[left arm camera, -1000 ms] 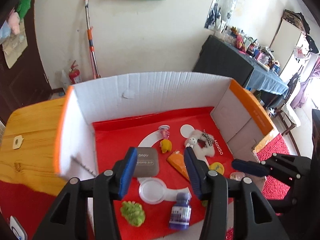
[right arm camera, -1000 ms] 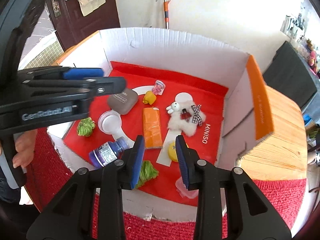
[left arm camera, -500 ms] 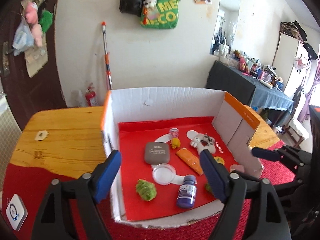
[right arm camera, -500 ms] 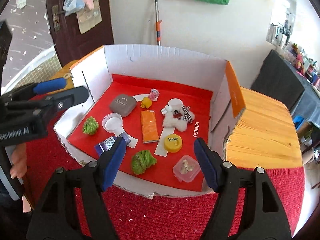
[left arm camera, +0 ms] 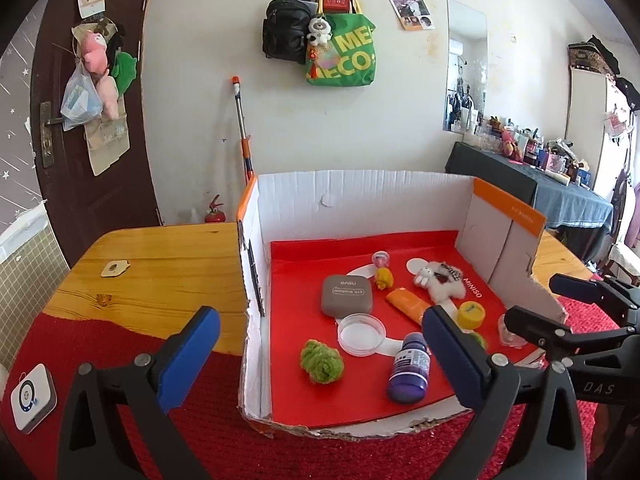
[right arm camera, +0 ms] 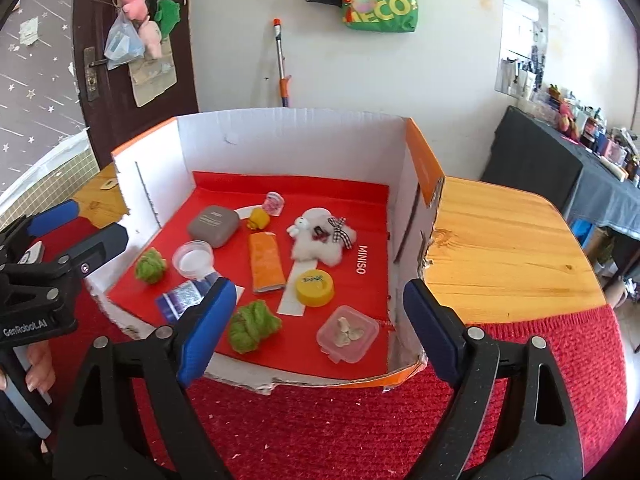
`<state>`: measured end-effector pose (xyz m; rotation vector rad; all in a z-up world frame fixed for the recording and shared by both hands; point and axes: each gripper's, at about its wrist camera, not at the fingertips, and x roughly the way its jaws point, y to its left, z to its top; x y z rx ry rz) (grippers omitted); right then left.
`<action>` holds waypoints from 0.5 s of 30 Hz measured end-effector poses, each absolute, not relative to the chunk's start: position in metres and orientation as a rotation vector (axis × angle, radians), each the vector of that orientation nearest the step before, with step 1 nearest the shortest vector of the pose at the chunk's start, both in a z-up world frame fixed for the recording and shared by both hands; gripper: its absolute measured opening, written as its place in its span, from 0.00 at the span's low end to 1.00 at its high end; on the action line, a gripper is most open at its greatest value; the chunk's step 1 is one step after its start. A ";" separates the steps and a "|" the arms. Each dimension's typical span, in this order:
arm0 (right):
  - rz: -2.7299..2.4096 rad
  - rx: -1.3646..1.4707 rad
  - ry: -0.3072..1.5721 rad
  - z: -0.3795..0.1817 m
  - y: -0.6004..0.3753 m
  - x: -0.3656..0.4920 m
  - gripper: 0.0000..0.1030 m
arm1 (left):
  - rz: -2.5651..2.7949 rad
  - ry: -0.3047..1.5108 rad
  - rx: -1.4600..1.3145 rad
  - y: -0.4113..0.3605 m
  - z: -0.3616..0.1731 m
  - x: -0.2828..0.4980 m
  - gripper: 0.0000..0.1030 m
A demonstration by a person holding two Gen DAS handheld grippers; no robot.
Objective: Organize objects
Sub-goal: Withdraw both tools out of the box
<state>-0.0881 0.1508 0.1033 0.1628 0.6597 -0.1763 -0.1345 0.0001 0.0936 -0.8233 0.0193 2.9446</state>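
Both grippers are hovering in front of the cardboard box (right arm camera: 288,144). The left gripper (left arm camera: 320,356) has just been opening; its jaws are standing wide and gripping nothing, with the purple bottle (left arm camera: 410,368) lying inside the box between the fingers. The right gripper (right arm camera: 316,320) has likewise been opening and is empty, the green plush (right arm camera: 252,326) and clear container (right arm camera: 347,333) lying between its fingers.
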 end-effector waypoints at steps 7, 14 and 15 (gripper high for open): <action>-0.204 0.160 0.632 0.093 0.150 -0.078 0.84 | 2.983 0.046 -0.823 0.002 0.080 -0.134 1.00; -0.210 0.177 0.612 0.086 0.147 -0.076 0.84 | 2.970 0.038 -0.874 0.001 0.071 -0.140 1.00; -0.212 0.174 0.610 0.085 0.147 -0.076 0.84 | 2.969 0.033 -0.875 0.001 0.070 -0.140 1.00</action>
